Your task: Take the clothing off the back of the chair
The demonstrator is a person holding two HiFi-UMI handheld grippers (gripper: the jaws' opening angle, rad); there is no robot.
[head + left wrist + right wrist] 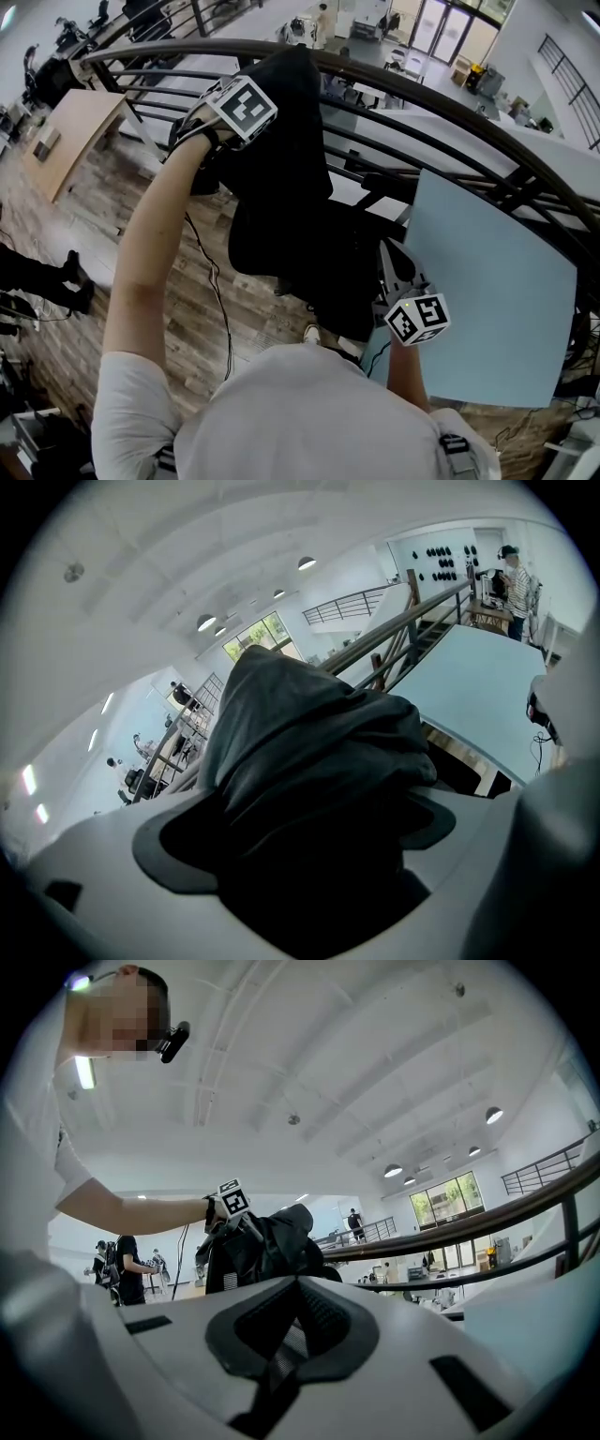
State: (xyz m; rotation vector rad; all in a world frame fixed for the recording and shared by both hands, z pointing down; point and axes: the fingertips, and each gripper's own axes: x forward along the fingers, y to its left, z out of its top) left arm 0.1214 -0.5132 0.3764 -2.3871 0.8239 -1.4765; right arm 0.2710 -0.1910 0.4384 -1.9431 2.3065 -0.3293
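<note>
- Railing [450, 103] of dark curved metal sweeps across the top of the head view, the widest thing we see. The wooden floor [178, 309] lies below it on the left.
- A light blue table [487, 281] fills the right side of that view, and its near edge lies just beside the right gripper.
- The black clothing [291, 187] hangs in a long bundle at the centre. Its top is raised to the level of the rail's upper bar, and its lower folds drape down in front of the chair.
- We see the black chair [382, 184] only in part, with an armrest showing to the right of the cloth. We cannot tell whether the hem touches the seat or the backrest.
- The left gripper [248, 105] is held high on an outstretched bare arm [150, 225], its marker cube turned towards us. In the left gripper view its jaws are clamped on a thick fold of the clothing, which fills the whole gap between them.
- The right gripper [398, 272] sits low, close to the person's chest, between the hanging cloth and the table, and it points upward. In the right gripper view we see its jaws drawn together with nothing between them, apart from the garment.
- A person in dark clothes [127, 1269] stands far off at the left of the right gripper view.
</note>
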